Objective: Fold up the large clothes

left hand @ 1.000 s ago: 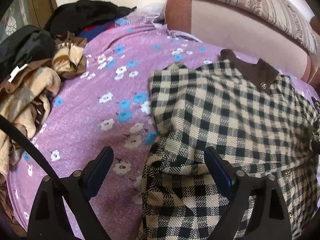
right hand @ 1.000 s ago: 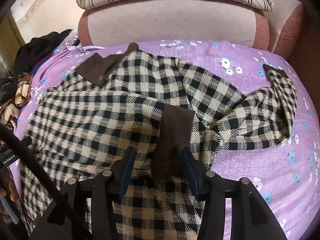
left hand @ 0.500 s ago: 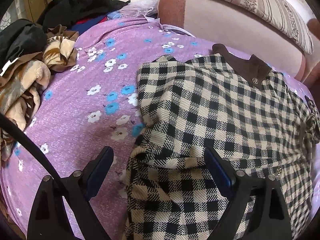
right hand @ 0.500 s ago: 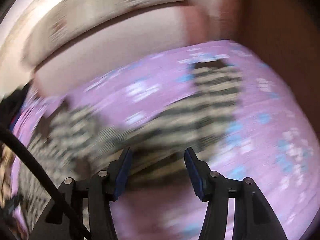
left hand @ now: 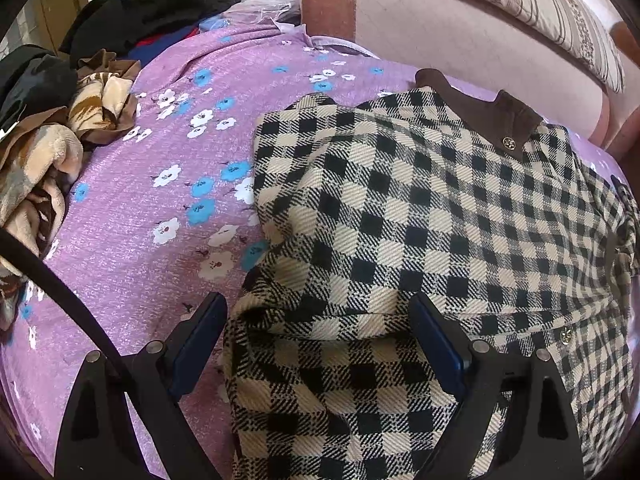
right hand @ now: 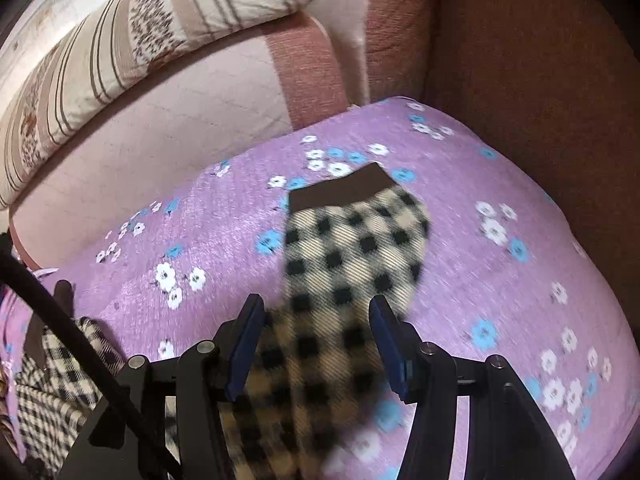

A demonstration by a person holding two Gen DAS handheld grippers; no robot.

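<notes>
A: Coat (left hand: 420, 240) — black-and-cream check, brown collar (left hand: 496, 116). Lies spread on the purple flowered cover (left hand: 132, 248), collar end toward the pink backrest (left hand: 460, 40).

B: Sleeve?

A: Right wrist view: sleeve (right hand: 352, 248) stretched out across the cover away from the coat body, brown cuff (right hand: 340, 190) at the far end, flat on the cover. Near part blurred.

B: Left gripper?

A: Left gripper (left hand: 320, 340) wide apart over the coat's near part. Cloth humps up between the fingers (left hand: 200, 336); neither blue pad seen pressing it. Holds nothing that I can see.

B: Right one?

A: Right gripper (right hand: 316, 340) also parted, sleeve running between the fingers (right hand: 384, 344). Gap shows on both sides; no grip on it. Whether it touches the cloth below, cannot tell.

B: Beyond the coat?

A: Striped cushion (left hand: 540, 12) atop the backrest. Heap of clothes (left hand: 52, 140), tan, brown and black, left of the coat at the cover's edge. Brown armrest (right hand: 520, 80) past the cuff.
</notes>
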